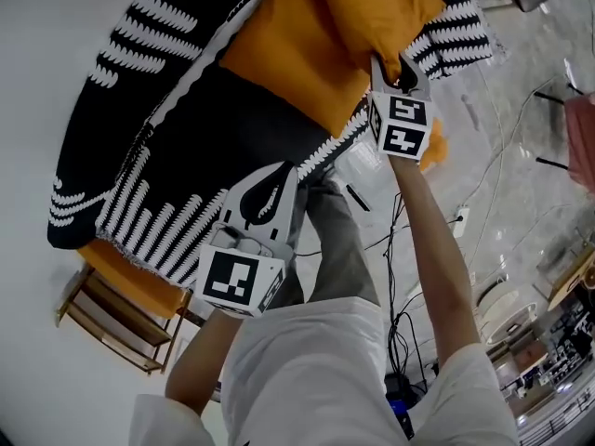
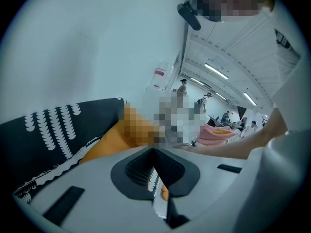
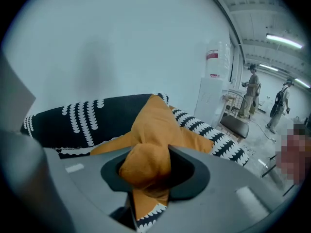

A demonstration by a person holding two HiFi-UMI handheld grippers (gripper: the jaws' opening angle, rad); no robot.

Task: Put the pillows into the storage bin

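Observation:
An orange pillow [image 1: 316, 45] hangs bunched at the top of the head view. My right gripper [image 1: 400, 68] is shut on its corner. In the right gripper view the orange pillow [image 3: 155, 125] fills the jaws of the right gripper [image 3: 146, 178], with a black-and-white scalloped edge below. A large black pillow with white scallops [image 1: 186, 147] lies to the left, orange underneath. My left gripper [image 1: 277, 177] sits at its fringed edge. In the left gripper view the left gripper [image 2: 155, 178] stands nearly closed, with a thin strip of patterned and orange cloth pinched in it. No storage bin is in view.
A wooden rack [image 1: 112, 319] stands at the lower left beside a white wall. Cables [image 1: 409, 249] run over the floor on the right. People [image 3: 251, 89] stand far off in the hall, with a dark chair [image 3: 233, 125] nearer.

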